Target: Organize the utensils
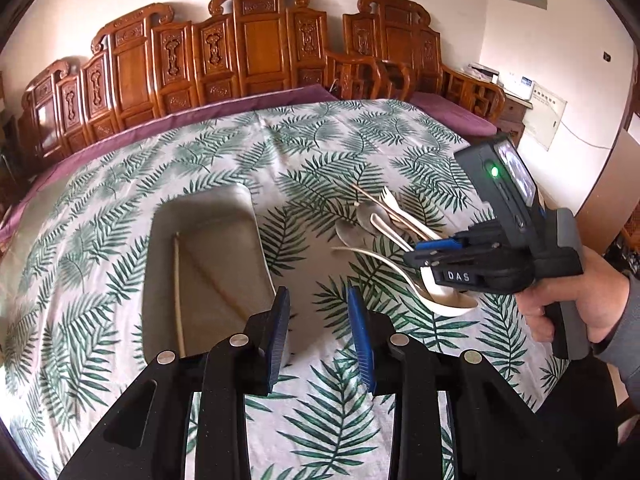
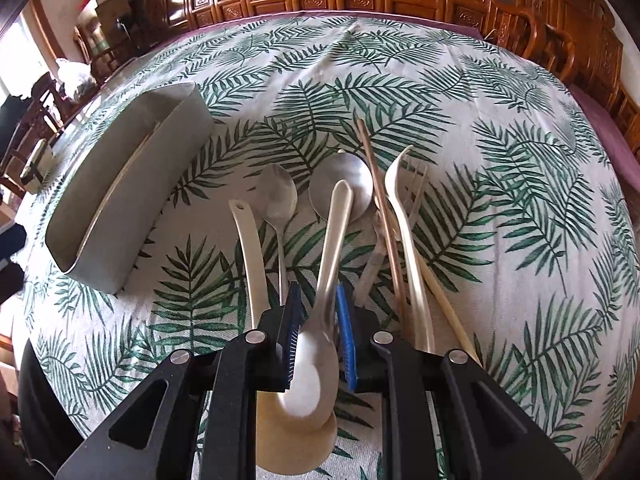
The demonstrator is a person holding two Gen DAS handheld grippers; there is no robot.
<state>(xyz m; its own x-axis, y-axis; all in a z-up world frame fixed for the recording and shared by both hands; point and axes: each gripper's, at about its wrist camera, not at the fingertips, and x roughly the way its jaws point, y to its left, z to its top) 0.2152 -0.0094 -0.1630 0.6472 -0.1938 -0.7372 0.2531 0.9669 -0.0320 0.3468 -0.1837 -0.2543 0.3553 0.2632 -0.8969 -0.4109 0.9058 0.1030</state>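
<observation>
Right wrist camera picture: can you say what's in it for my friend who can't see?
The right gripper pinches a white spoon over a leaf-print tablecloth. Past it lie two metal spoons, a chopstick and more pale utensils; a grey tray sits to the left.

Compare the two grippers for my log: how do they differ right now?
The right gripper is shut on the white spoon over the utensil pile; the left gripper is open and holds nothing. The left gripper sits by the grey tray. Both have blue pads.
</observation>
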